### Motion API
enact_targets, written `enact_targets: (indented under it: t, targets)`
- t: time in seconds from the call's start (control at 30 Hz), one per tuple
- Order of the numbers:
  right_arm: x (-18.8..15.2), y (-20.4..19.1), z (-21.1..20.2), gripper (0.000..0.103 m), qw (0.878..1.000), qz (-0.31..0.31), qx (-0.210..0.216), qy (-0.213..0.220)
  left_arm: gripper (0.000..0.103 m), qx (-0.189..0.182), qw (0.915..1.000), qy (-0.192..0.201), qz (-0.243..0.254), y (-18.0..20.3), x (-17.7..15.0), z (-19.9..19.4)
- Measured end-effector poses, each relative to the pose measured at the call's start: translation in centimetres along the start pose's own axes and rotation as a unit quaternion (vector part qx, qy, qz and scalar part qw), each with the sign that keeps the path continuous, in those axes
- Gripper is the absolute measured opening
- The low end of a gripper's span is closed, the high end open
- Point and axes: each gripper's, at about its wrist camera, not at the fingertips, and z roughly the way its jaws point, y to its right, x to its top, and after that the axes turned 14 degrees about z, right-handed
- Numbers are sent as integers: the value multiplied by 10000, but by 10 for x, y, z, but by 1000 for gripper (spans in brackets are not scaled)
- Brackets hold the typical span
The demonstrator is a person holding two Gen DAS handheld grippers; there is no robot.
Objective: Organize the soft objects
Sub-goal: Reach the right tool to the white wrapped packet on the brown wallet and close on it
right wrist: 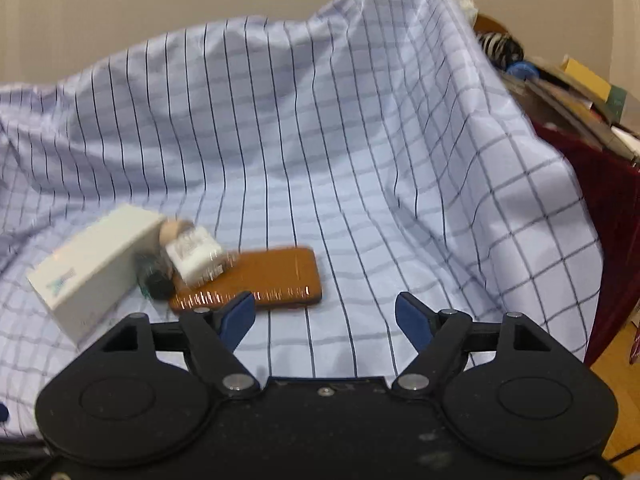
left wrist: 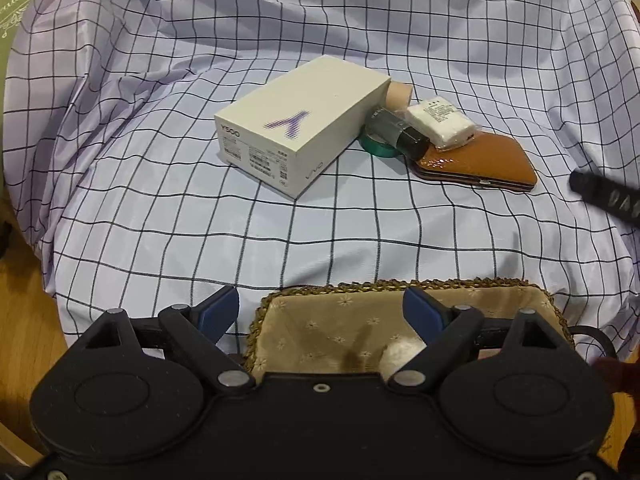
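A lilac checked cloth (left wrist: pixel 320 220) drapes the desk and rises in folds at twelve o'clock; a white phone box (left wrist: pixel 300 128) marked Y500 lies at its centre, a purple letter on its lid; at the box's three o'clock, a green tape ring (left wrist: pixel 374 146) lies flat under a dark cylinder (left wrist: pixel 400 132), and a beige roll (left wrist: pixel 400 94) pokes out behind the box; wooden floor (left wrist: pixel 24 320) shows at eight o'clock; in the blurred right wrist view, a dark red cloth (right wrist: pixel 608 200) hangs at three o'clock below a heap of clutter (right wrist: pixel 560 80), with a plain beige wall (right wrist: pixel 160 0) at twelve o'clock.
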Motion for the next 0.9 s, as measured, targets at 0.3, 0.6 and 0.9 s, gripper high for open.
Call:
enact_targets:
  t: [0.3,0.6,0.9]
  targets:
    - [-15,-7,5,76,9952,-38,531,-826,86,109,9999,-25,107,0,11,9]
    - [6,-32,20,76,9949,-109,764,-647,86,157,9997,-48,169,0,21,18]
    - [25,-48,63,76,9945,-277,689,-744,86,82,9996,-195,208,4,27,33]
